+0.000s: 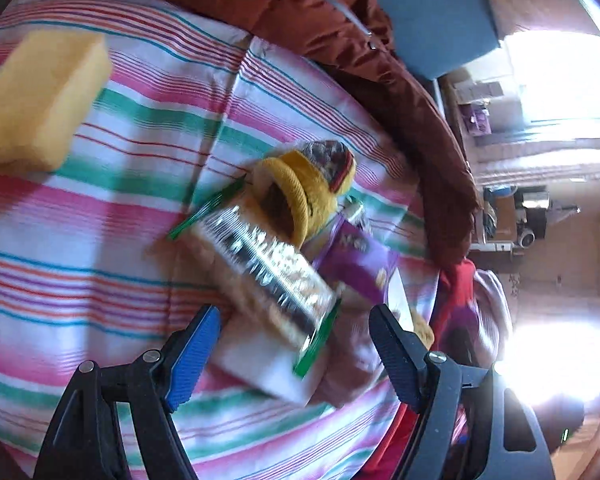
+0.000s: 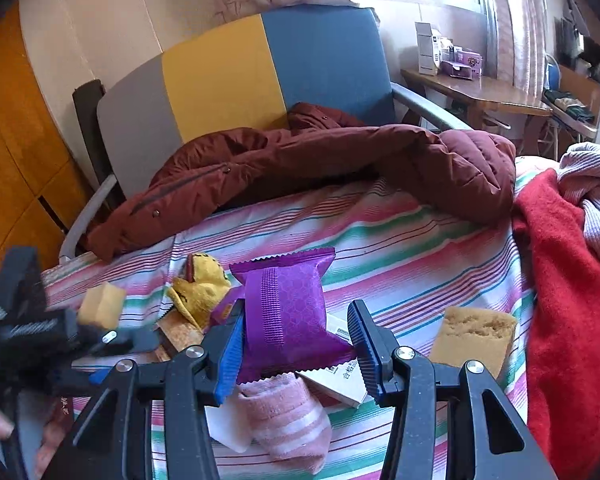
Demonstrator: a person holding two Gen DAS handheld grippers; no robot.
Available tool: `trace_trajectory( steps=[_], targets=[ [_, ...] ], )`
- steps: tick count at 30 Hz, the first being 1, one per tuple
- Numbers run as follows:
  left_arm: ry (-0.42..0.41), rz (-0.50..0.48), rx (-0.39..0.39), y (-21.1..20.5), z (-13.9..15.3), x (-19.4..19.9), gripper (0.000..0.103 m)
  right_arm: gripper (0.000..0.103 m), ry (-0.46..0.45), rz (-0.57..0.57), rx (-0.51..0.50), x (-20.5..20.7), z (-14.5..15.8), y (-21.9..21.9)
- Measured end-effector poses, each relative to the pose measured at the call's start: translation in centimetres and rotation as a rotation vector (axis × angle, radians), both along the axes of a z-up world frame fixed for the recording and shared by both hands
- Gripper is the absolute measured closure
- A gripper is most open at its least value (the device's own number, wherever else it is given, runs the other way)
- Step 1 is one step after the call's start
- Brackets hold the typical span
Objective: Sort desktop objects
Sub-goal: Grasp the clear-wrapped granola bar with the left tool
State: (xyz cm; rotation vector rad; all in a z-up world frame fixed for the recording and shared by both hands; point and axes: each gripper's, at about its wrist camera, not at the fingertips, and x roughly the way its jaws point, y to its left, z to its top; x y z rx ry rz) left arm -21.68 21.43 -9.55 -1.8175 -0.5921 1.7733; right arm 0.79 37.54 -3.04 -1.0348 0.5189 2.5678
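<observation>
A pile lies on the striped cloth (image 1: 100, 208): a clear-wrapped cracker pack with green ends (image 1: 260, 268), a yellow sock (image 1: 296, 192), a purple snack packet (image 2: 288, 316), a pink sock (image 2: 288, 412) and a white box (image 2: 340, 380). My left gripper (image 1: 296, 320) is open just above the cracker pack. My right gripper (image 2: 296, 320) is open with the purple packet between its fingers. The left gripper shows blurred in the right wrist view (image 2: 40, 336). A yellow sponge (image 1: 40, 100) lies apart on the left; a brown sponge (image 2: 474, 336) lies on the right.
A dark red jacket (image 2: 340, 160) lies along the cloth's far edge in front of a grey, yellow and blue chair (image 2: 240, 76). Red and pale pink clothes (image 2: 568, 280) are heaped on the right. A wooden desk (image 2: 480, 92) stands behind.
</observation>
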Motion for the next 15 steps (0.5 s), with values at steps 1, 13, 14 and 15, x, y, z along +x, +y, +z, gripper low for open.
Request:
trace_trajectory(
  steps=[1, 13, 14, 15],
  targets=[
    [-0.008, 0.007, -0.019, 0.5, -0.2, -0.3, 0.025, 0.053, 0.003, 0.003, -0.002, 0.0, 0.1, -0.1],
    [0.014, -0.059, -0.213, 3.6, -1.3, -1.8, 0.050, 0.053, 0.019, 0.043, 0.007, 0.1, 0.6, -1.0],
    [0.030, -0.069, -0.200, 3.3, -1.2, -1.7, 0.053, 0.053, 0.019, 0.045, 0.008, 0.2, 0.6, -1.1],
    [0.032, -0.071, -0.178, 2.9, -1.2, -1.7, 0.056, 0.053, 0.021, 0.048, 0.008, 0.2, 0.6, -1.1]
  ],
)
